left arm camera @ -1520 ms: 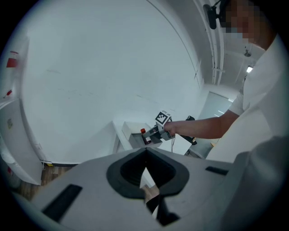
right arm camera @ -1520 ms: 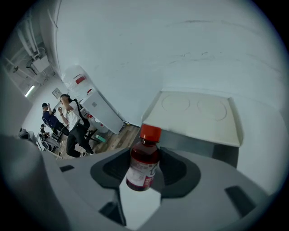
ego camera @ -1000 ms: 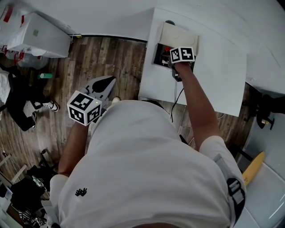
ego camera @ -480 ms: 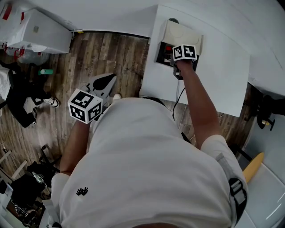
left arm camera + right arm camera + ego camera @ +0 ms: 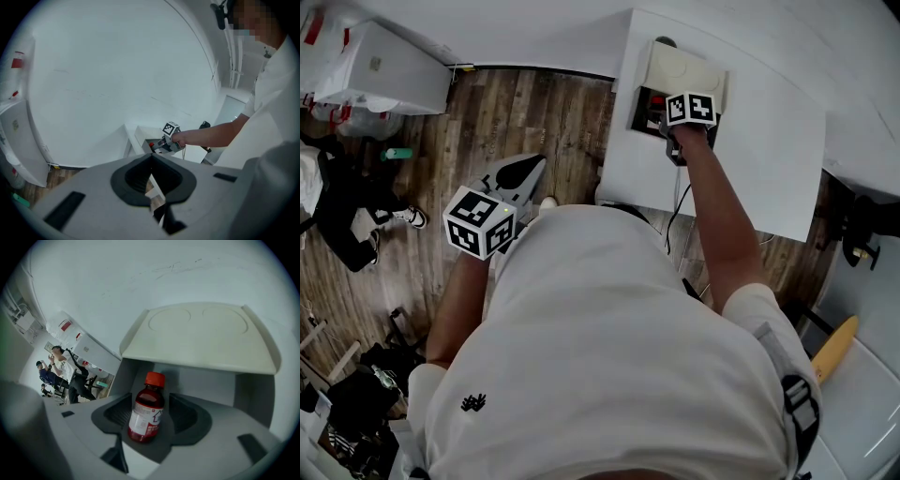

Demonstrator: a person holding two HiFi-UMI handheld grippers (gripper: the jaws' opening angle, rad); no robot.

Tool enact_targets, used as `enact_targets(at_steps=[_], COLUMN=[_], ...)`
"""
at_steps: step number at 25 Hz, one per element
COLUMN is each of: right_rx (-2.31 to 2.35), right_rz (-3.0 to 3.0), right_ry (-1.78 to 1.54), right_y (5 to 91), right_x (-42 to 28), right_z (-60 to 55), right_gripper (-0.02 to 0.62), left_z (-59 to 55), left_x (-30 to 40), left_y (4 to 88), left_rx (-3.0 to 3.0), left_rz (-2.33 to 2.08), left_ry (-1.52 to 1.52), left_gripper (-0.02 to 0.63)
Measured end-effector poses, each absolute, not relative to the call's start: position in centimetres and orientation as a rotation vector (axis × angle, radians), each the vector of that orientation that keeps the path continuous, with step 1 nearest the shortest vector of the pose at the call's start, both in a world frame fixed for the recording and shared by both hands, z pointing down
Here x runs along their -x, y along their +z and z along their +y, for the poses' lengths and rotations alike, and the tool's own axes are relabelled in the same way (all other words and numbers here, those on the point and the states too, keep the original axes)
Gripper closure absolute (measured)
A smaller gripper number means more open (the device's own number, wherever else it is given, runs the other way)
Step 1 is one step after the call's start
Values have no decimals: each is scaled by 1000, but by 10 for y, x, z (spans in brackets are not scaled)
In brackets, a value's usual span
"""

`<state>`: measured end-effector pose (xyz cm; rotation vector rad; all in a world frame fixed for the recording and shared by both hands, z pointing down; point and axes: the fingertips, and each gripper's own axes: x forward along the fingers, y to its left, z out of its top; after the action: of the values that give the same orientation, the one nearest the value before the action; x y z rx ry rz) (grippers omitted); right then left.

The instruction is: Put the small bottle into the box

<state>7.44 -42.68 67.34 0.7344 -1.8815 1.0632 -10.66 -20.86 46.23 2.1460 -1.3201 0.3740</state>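
One bottle (image 5: 146, 408) stands upright inside the box (image 5: 212, 380), under its raised lid, at the surface's (image 5: 769, 159) far left corner. It sits between the opening jaws of the right gripper (image 5: 151, 403), pads just clear. No other contents show. The left gripper (image 5: 151, 157), closed and empty, hangs well off the surface.
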Motion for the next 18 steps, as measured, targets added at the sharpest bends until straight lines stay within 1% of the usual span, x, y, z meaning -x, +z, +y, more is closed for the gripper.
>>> enact_targets(at_steps=[8,18], right_rx=[-791,-916], right_rz=[-1901,-1953], right_ry=[1103,1109], right_y=[663,630], right_x=[-84,-95], right_z=[-425,-416], right_gripper=[321,322], left_z=[-206,-197], left_x=[108,115], left_y=[461,455], left_rx=[-2175,-2229], left_rz=[-1286,-1239], left_ry=[375,379], left_gripper=[600,600])
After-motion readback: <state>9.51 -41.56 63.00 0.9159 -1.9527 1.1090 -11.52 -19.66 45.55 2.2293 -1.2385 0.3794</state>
